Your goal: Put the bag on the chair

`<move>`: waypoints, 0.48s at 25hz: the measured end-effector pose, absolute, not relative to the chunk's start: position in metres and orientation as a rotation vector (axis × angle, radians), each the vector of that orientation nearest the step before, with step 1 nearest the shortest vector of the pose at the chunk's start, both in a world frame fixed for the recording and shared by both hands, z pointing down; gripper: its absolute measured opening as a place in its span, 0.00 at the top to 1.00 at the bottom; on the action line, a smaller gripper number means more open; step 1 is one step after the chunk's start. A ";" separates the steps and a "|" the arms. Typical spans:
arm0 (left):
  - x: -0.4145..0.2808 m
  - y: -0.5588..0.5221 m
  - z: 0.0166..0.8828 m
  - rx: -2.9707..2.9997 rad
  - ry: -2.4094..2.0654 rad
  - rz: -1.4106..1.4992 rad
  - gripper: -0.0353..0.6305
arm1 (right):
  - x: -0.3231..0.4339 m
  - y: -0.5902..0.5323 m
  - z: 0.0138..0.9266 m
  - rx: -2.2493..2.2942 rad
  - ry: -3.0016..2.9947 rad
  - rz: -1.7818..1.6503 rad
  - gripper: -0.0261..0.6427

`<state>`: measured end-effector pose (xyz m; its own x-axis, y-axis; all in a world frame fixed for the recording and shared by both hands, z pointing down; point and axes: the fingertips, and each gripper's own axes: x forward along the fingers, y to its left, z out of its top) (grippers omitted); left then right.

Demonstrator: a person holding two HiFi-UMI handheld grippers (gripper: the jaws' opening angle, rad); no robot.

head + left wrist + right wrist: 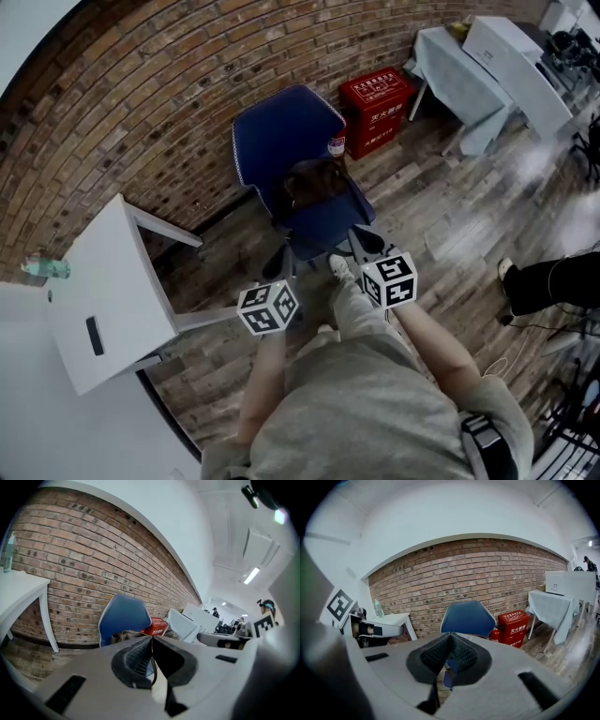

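Both grippers empty. Left gripper: jaws fully closed, pads together, nothing between them. Right gripper: same, pads meeting, nothing pinched.

Bag is on the chair. It's dark brown and sits on the blue seat, up against the backrest. In the left gripper view its top just pokes out over the gripper body, with the backrest behind it.

From the head view, the chair is at my 12 o'clock, against the brick wall. Both grippers are side by side near the seat's front edge, pointing at it and clear of the bag. Left sits at 6 o'clock of the bag, right at about 5.

Table at my 9 o'clock, bottle on its far-left edge. Red box at 1 o'clock of the chair, by the wall. An extinguisher stands between box and chair. Draped table at 2 o'clock, well apart.
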<state>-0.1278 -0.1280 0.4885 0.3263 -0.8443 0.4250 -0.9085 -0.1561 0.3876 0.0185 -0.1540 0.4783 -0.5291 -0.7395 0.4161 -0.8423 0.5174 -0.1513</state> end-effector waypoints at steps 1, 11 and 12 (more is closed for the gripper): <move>-0.128 -0.122 0.485 2.023 -1.530 0.143 0.94 | 0.018 -0.148 0.475 1.318 -2.468 0.480 0.95; -0.131 -0.084 0.473 2.042 -1.479 0.124 0.94 | 0.014 -0.110 0.452 1.304 -2.504 0.467 0.96; -0.130 -0.081 0.473 2.048 -1.472 0.126 0.94 | 0.013 -0.107 0.452 1.306 -2.504 0.461 0.96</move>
<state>-0.1300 -0.0807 0.4725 0.3783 -0.8297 0.4104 -0.8875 -0.1991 0.4156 0.0128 -0.1074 0.4517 -0.5527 -0.7384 0.3864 -0.8276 0.5408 -0.1504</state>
